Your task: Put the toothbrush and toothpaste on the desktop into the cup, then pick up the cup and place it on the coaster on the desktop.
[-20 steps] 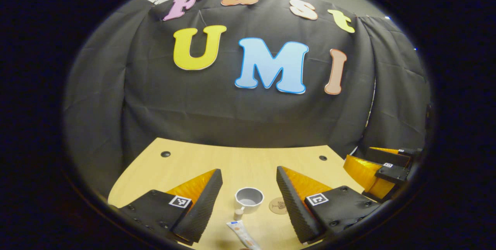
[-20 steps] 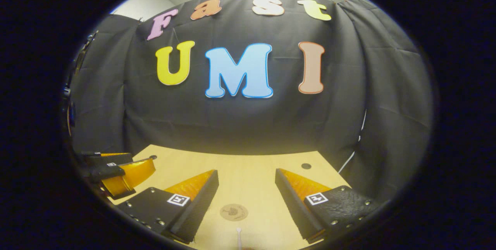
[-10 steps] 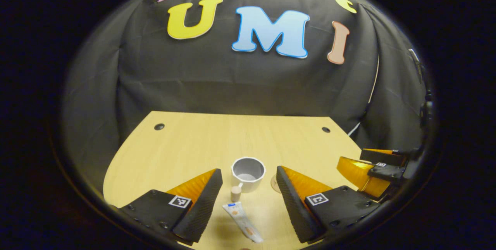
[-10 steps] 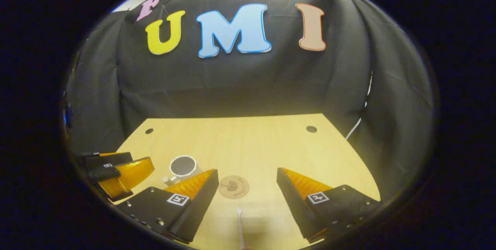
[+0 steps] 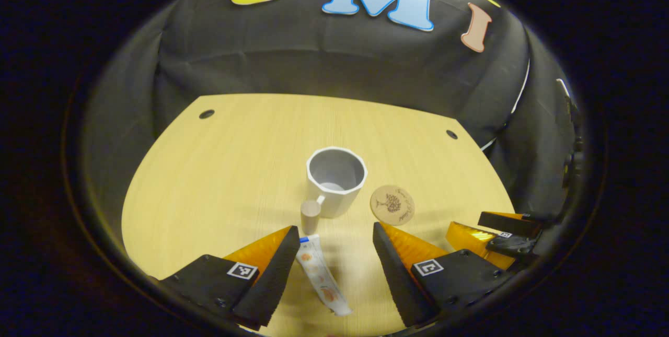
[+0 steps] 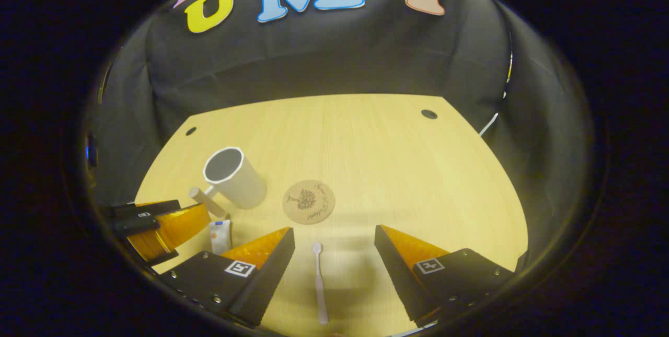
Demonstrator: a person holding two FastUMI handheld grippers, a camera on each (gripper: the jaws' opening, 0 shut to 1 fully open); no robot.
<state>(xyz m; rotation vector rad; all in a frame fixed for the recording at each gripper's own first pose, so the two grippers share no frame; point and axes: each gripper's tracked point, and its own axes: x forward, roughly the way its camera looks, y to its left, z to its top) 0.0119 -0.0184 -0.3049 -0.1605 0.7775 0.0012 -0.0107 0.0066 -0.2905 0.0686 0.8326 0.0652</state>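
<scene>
In the left gripper view, the left tongs (image 5: 334,253) stand wide open above the counter (image 5: 219,170), a pale wood-grain top with a rounded near edge and two small dark round holes toward the back. The landmark here is the cup (image 5: 336,180), a white faceted mug with a grey inside, standing upright on the counter; it looks empty. Its handle, a stubby wooden-looking peg, points toward the camera. Just nearer than that handle lies the toothpaste (image 5: 320,274), a flat white tube with a blue cap end and small orange marks, flat on the wood between the open fingers and touching neither. Right of the cup, close but apart from it, lies the coaster (image 5: 392,205), a thin round tan disc with a dark tree-like drawing. Farther right of the cup, at the counter's edge, the right tongs (image 5: 488,232) show, fingers apart.

In the right gripper view, the right tongs (image 6: 334,253) are open with nothing between their ribbed pads. The toothbrush (image 6: 319,282), slim and pale, lies flat on the counter (image 6: 392,159) between them, its head toward the coaster (image 6: 309,201). The cup (image 6: 232,177) stands left of the coaster. Nearer than the cup lies the toothpaste (image 6: 220,235), with the left tongs (image 6: 157,224) beside it.
</scene>
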